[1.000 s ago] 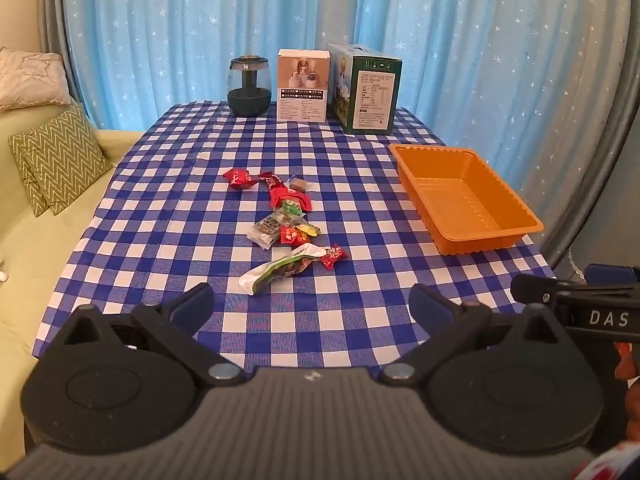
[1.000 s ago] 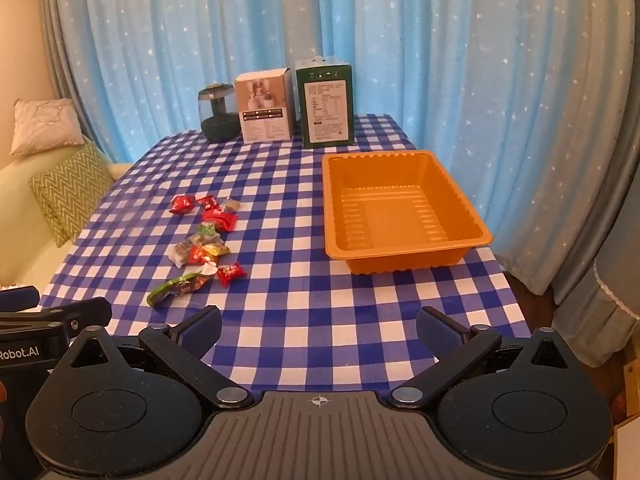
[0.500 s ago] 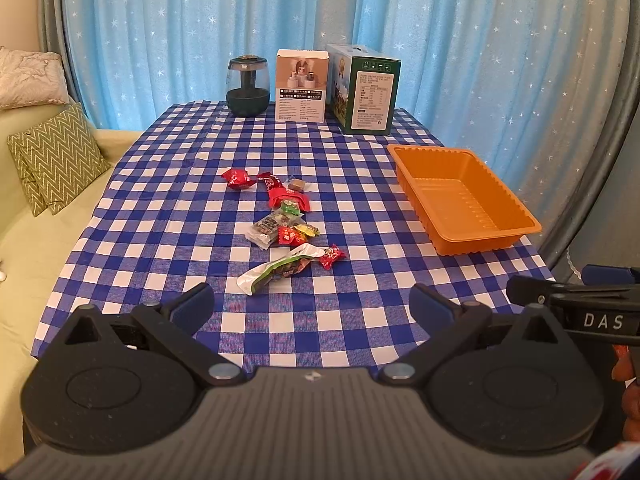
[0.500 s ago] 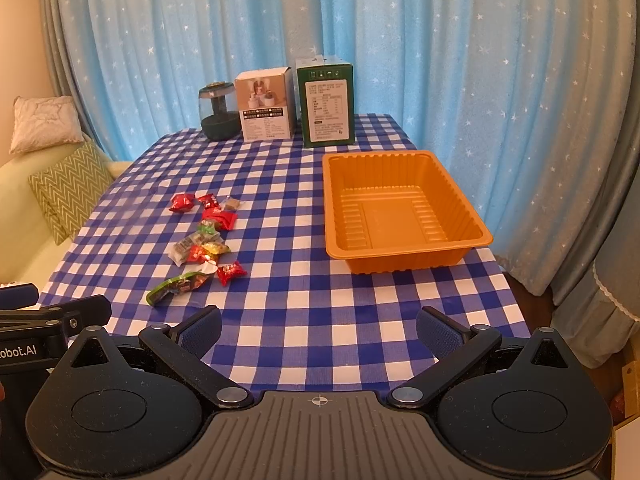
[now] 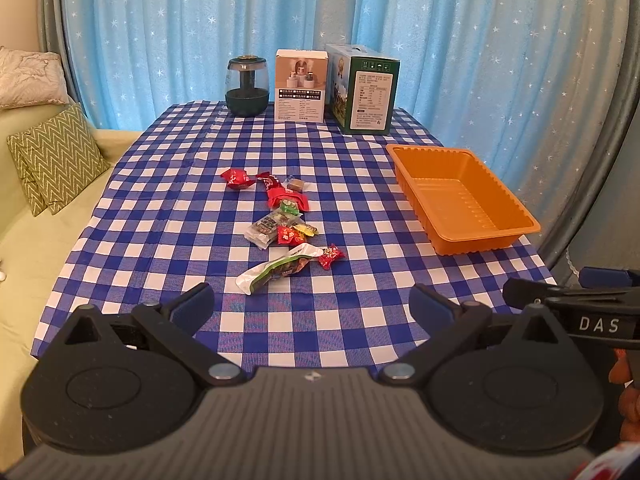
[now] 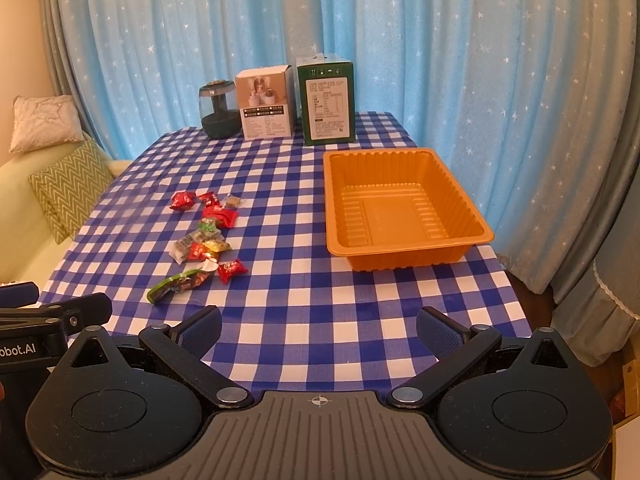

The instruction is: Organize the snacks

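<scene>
Both tongs, left (image 5: 312, 308) and right (image 6: 319, 328), hover spread and empty over the checked tabletop (image 6: 280, 320); best to pinch the nearest green packet (image 5: 278, 269) first, low and flat, then carry it to the orange tray (image 6: 404, 212)

The right gripper (image 6: 318, 328) was held above the near edge of the checked worktop (image 6: 288, 292), its jaws spread wide and empty. A loose cluster of wrapped snacks (image 6: 202, 240) was scattered left of centre, well apart from the empty orange tray (image 6: 408, 246) on the right.
</scene>
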